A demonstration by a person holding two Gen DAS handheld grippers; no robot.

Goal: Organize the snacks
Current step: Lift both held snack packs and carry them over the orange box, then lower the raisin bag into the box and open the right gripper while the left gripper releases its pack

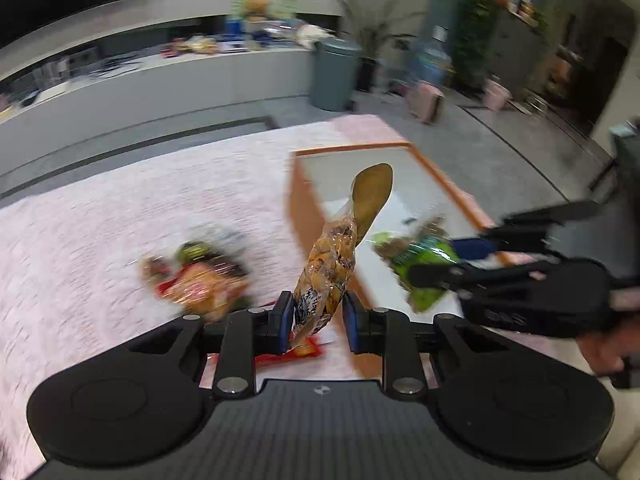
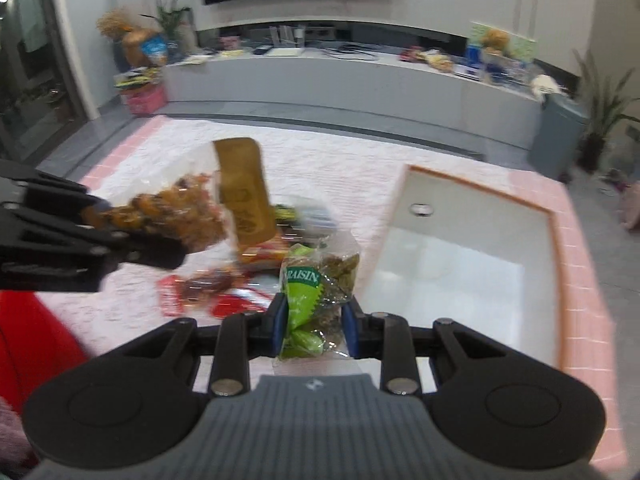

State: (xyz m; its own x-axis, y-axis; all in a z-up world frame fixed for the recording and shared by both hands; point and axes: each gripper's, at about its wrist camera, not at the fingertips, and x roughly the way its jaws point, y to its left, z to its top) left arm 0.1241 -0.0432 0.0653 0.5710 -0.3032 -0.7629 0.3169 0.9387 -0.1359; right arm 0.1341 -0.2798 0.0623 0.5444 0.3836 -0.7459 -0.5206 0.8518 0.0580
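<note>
My left gripper (image 1: 316,322) is shut on a clear bag of brown snacks (image 1: 332,264) with a gold header card, held up above the pink rug. In the right wrist view that same bag (image 2: 176,216) hangs from the left gripper (image 2: 160,254) at the left. My right gripper (image 2: 314,330) is shut on a green raisin bag (image 2: 316,288). The left wrist view shows it (image 1: 424,260) at the right, pinched by the right gripper (image 1: 436,276). A pile of loose snack packets (image 1: 200,280) (image 2: 240,280) lies on the rug below. A white tray with an orange rim (image 1: 440,184) (image 2: 480,192) sits to the right.
The pink rug (image 1: 120,216) covers the floor. A long grey TV bench (image 2: 360,80) with clutter runs across the back, a grey bin (image 1: 334,72) beside it. Something red (image 2: 36,340) fills the lower left of the right wrist view. A hand (image 1: 612,344) grips the right tool.
</note>
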